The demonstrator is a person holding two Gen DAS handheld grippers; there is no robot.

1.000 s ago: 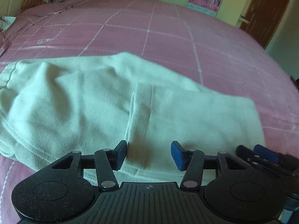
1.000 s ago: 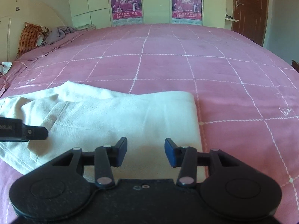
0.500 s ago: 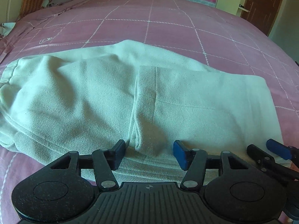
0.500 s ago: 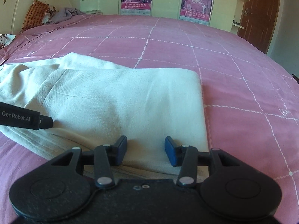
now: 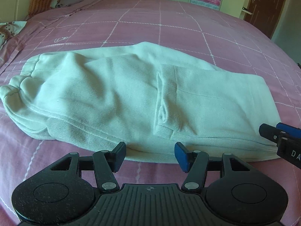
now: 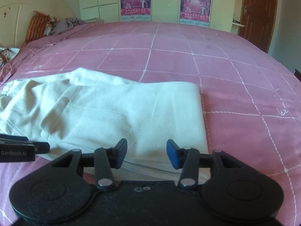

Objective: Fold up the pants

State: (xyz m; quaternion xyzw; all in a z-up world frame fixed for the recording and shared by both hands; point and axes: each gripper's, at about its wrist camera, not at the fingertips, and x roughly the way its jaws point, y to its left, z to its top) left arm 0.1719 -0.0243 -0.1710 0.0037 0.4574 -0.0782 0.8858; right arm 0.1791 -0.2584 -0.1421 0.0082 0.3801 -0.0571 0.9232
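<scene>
Pale cream pants (image 5: 122, 94) lie folded in a long bundle on the pink bed, waistband end at the left and a straight folded edge at the right; they also show in the right wrist view (image 6: 112, 109). My left gripper (image 5: 149, 155) is open and empty, just short of the bundle's near edge. My right gripper (image 6: 146, 153) is open and empty over the near right corner of the bundle. The right gripper's tips show at the right of the left wrist view (image 5: 276, 131), and the left gripper's tip at the left of the right wrist view (image 6: 40, 146).
The pink checked bedspread (image 6: 235, 94) stretches far behind and to the right of the pants. A striped pillow (image 6: 36, 26) and grey clothes (image 6: 65, 24) lie at the far left. Wardrobes with posters (image 6: 194, 3) and a brown door (image 6: 257, 11) stand beyond the bed.
Both grippers have pulled back toward me and off the pants, staying open. The pants lie still and more of the bundle is in view.
</scene>
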